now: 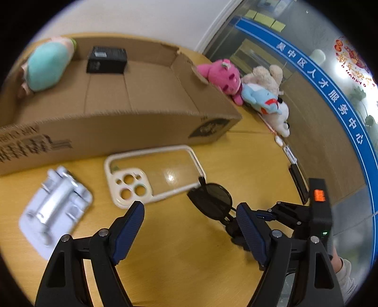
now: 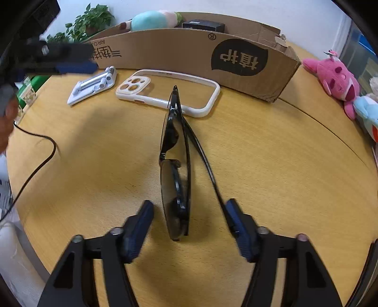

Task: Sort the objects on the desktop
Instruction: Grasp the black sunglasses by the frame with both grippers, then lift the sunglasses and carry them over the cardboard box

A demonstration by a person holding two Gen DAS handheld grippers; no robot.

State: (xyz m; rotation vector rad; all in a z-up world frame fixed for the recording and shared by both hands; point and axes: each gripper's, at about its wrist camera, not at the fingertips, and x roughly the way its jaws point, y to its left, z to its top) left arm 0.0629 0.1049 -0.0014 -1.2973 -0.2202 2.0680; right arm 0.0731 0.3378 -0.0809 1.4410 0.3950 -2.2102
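Observation:
Black sunglasses [image 2: 176, 165] lie on the wooden table [image 2: 271, 165], one end between my right gripper's open fingers [image 2: 189, 212]. In the left wrist view the sunglasses [image 1: 213, 200] lie just ahead of my open, empty left gripper [image 1: 190, 210], with the right gripper [image 1: 283, 215] beside them. A white phone case [image 1: 153, 174] and a silver-white phone stand [image 1: 56, 203] lie by the cardboard box [image 1: 118, 127]. The case [image 2: 167, 92] and stand [image 2: 93, 85] also show in the right wrist view. The box holds a teal plush [image 1: 45, 66] and a small black box [image 1: 106, 59].
Pink [image 1: 222, 75], beige and blue plush toys [image 1: 262, 96] lie along the table's right edge by a glass wall. A black cable [image 2: 35, 163] runs over the table's left side. A potted plant [image 2: 87, 21] stands behind the box. The left gripper [image 2: 59, 59] hovers at upper left.

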